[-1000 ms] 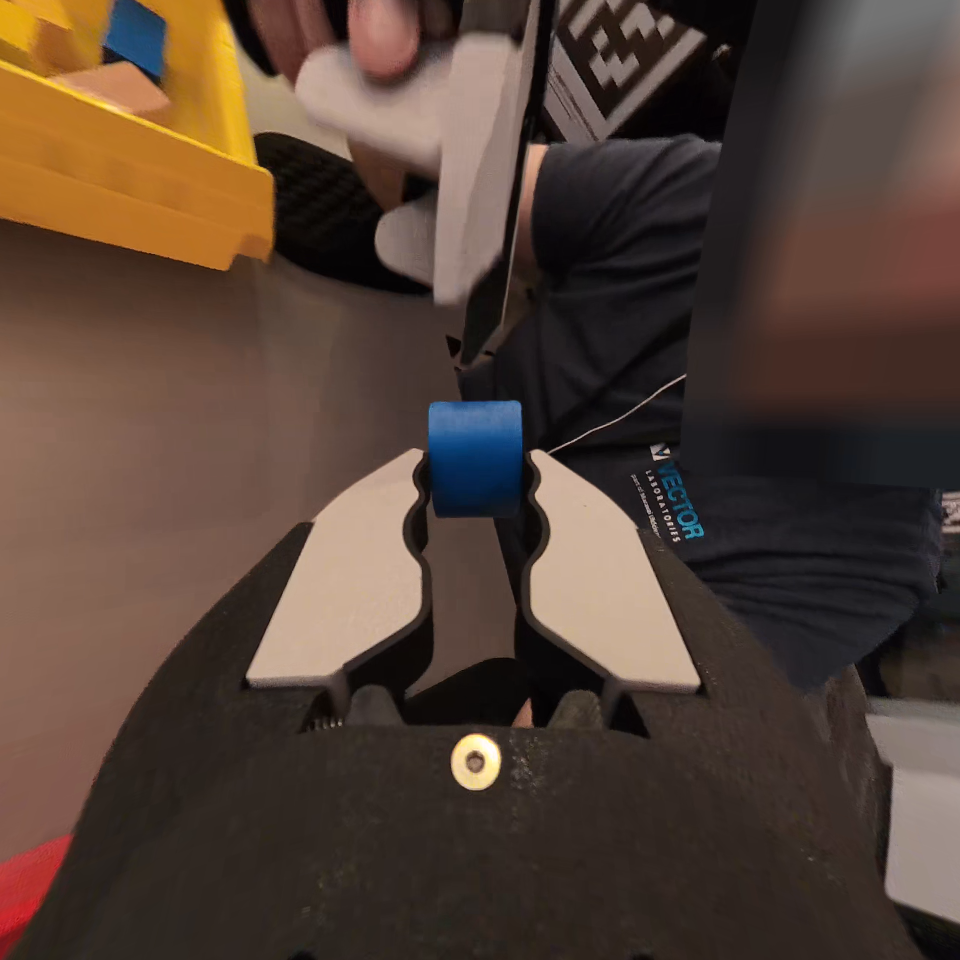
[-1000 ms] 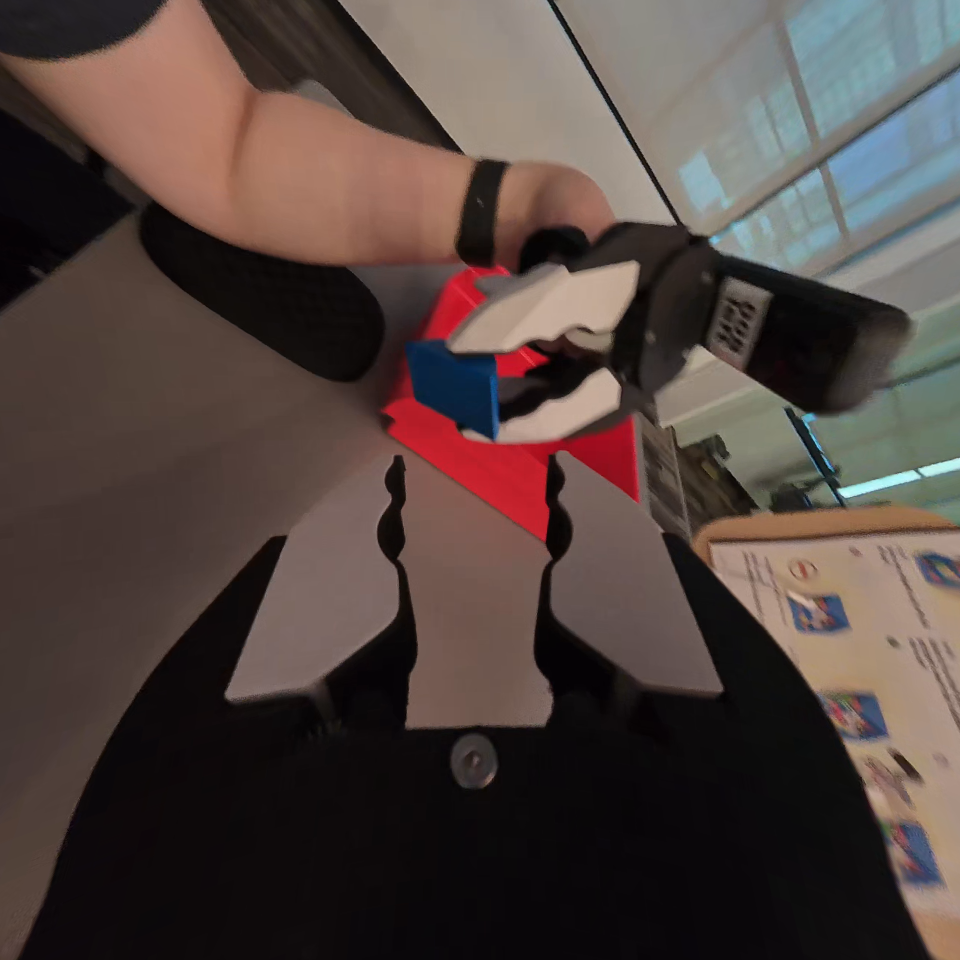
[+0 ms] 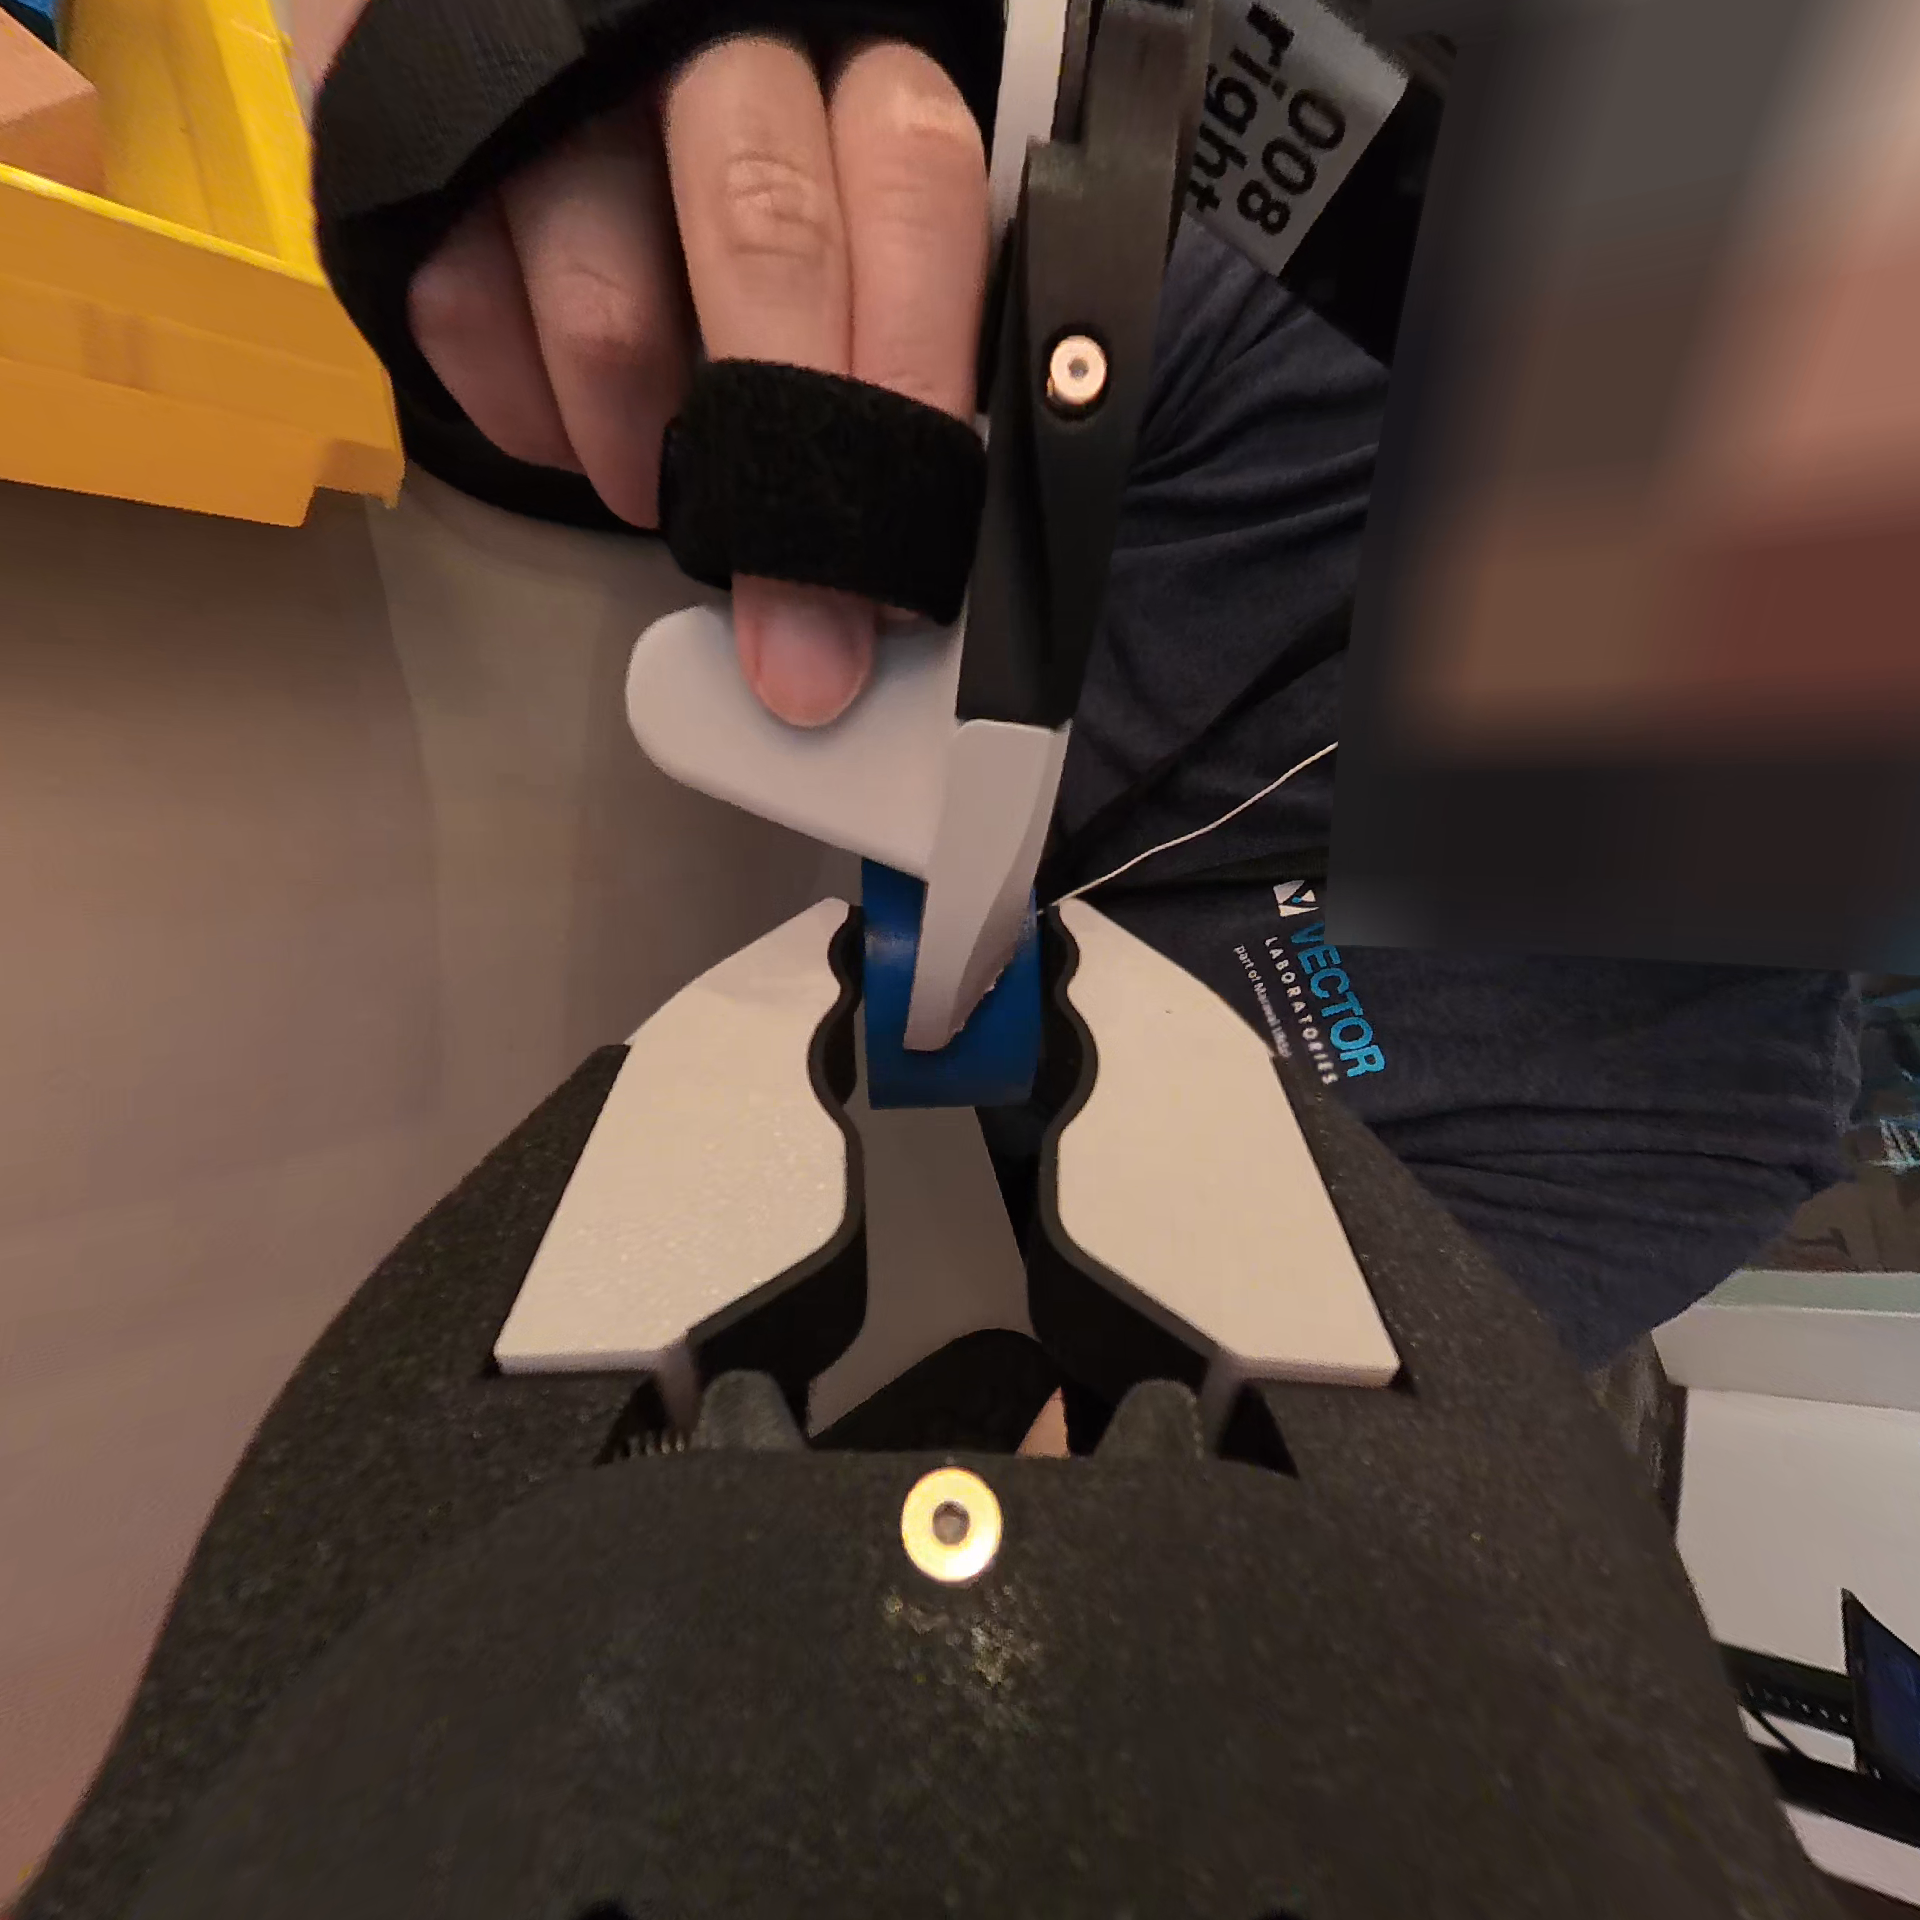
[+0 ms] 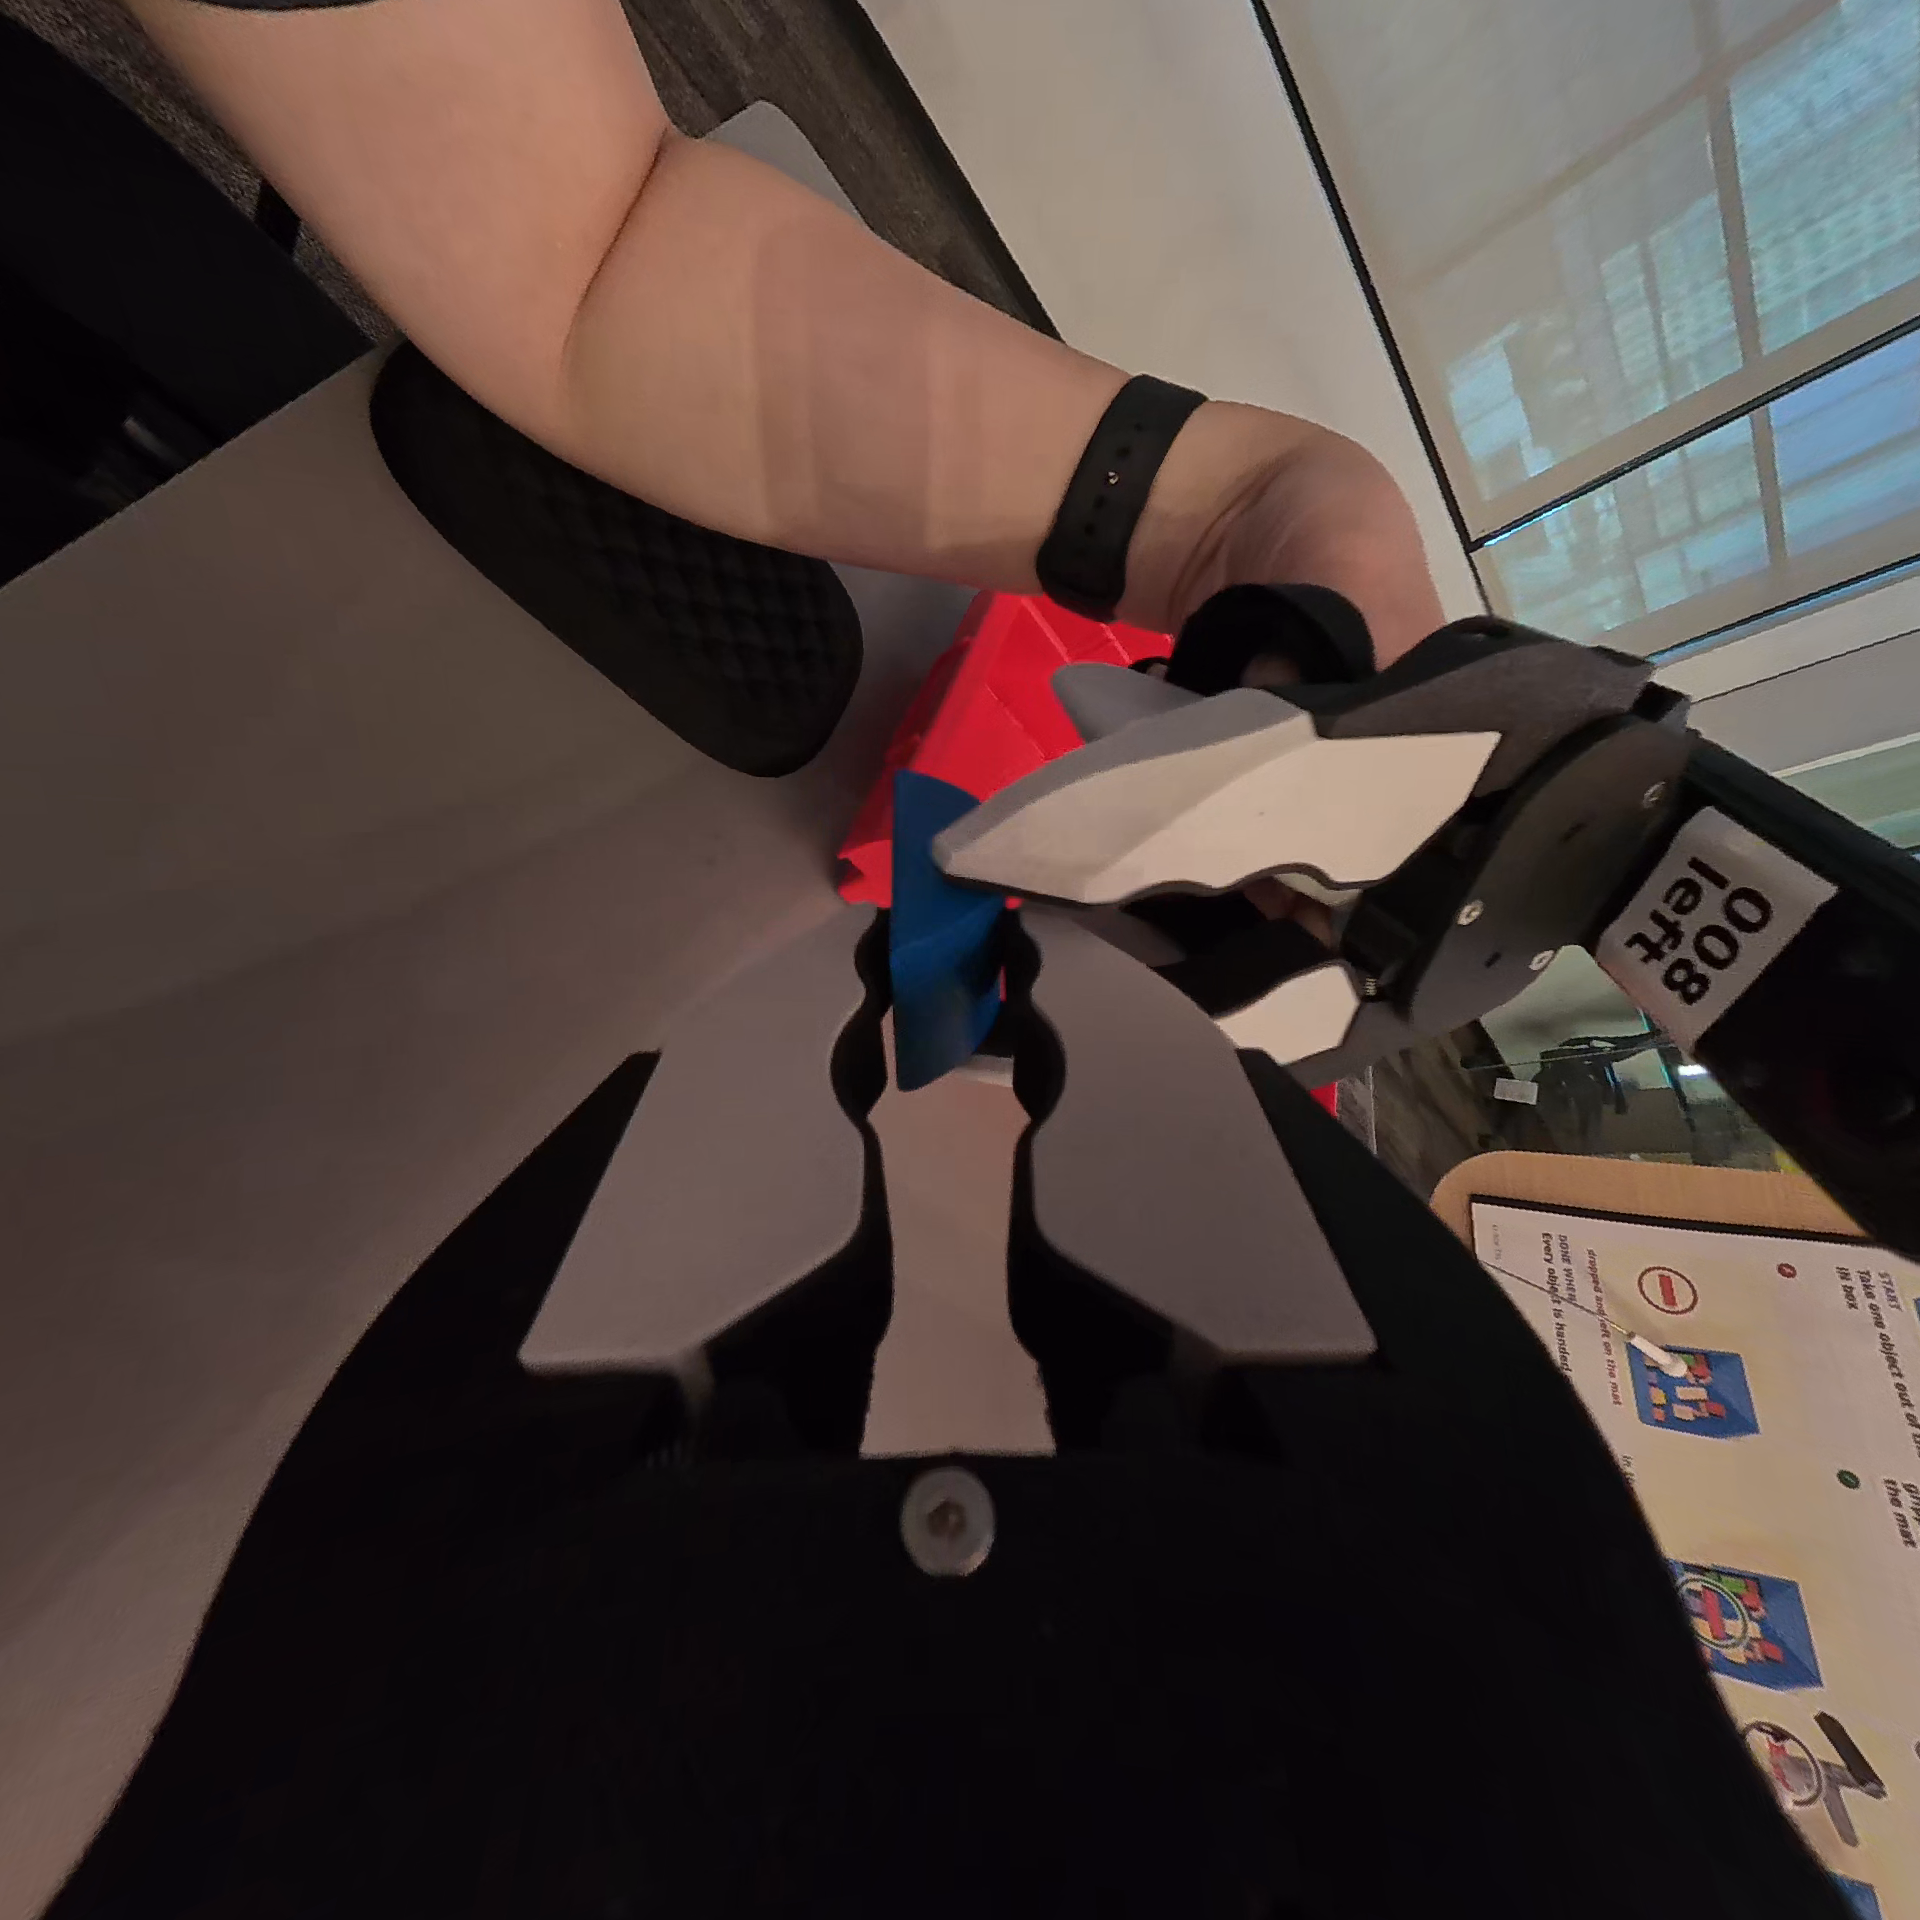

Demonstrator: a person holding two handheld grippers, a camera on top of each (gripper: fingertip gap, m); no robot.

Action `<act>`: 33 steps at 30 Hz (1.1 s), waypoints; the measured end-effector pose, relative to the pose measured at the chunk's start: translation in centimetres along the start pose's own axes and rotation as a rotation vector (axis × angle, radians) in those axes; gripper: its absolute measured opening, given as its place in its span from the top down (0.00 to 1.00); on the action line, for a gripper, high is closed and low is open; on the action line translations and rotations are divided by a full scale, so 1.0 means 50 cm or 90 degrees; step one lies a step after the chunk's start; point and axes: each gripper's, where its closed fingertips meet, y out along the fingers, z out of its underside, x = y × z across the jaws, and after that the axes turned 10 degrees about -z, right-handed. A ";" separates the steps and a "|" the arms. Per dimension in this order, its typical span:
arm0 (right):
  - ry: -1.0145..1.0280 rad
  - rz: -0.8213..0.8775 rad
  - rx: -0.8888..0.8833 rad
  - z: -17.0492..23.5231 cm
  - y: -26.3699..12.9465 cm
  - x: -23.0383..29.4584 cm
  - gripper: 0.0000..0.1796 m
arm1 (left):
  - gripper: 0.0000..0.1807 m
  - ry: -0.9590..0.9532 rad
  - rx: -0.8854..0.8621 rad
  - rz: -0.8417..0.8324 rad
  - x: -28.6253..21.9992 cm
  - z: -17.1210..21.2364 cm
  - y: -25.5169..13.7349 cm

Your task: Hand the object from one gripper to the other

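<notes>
Pale grey tabletop [image 3: 208, 831] under both grippers, with window panes [image 4: 1714, 343] and a white wall behind in the right wrist view. At far left of the left wrist view, a yellow bin [image 3: 156, 343] on the table. Next to it, a hand [image 3: 665, 312] in black straps, one fingertip resting on a white lever. Centre, left gripper [image 3: 951, 997] pinching a small blue block [image 3: 956, 1060] between its white fingertips, held in the air above the table. Right gripper [image 3: 971, 966] reaching down from above, one white finger lying across the block's face. Dark shirt [image 3: 1455, 1091] at right.

In the right wrist view, a black textured pad [image 4: 623, 592] at left on the table, a bare forearm with a black wristband [image 4: 1117, 499] above it. Centre, right gripper [image 4: 945, 997] closed onto the blue block [image 4: 935, 935], both finger edges touching it. Red bin [image 4: 987, 717] just behind. Left gripper [image 4: 1049, 935] entering from the right, clamped on the same block. Printed instruction sheet [image 4: 1766, 1455] at lower right.
</notes>
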 end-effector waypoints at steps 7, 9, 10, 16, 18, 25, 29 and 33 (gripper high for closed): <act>0.009 -0.014 0.024 0.015 -0.010 0.002 0.88 | 0.83 -0.016 -0.073 -0.067 0.015 -0.006 -0.067; 0.032 -0.008 0.050 0.044 -0.031 -0.008 0.89 | 0.86 -0.014 -0.101 -0.121 0.024 -0.004 -0.099; 0.043 0.007 0.072 0.069 -0.048 -0.020 0.89 | 0.86 -0.011 -0.118 -0.155 0.028 -0.004 -0.116; 0.267 0.167 0.209 0.297 -0.270 -0.090 0.88 | 0.87 0.073 -0.304 -0.344 0.003 -0.046 -0.248; 0.379 0.243 0.257 0.383 -0.358 -0.092 0.88 | 0.87 0.121 -0.373 -0.402 -0.015 -0.063 -0.286; 0.660 0.088 0.311 0.521 -0.410 0.071 0.88 | 0.87 0.242 -0.479 -0.536 -0.045 -0.087 -0.317; 0.636 -0.154 0.273 0.480 -0.330 0.175 0.88 | 0.85 0.240 -0.468 -0.485 -0.058 -0.098 -0.288; 0.644 -0.242 0.229 0.474 -0.275 0.199 0.88 | 0.85 0.251 -0.426 -0.495 -0.046 -0.098 -0.261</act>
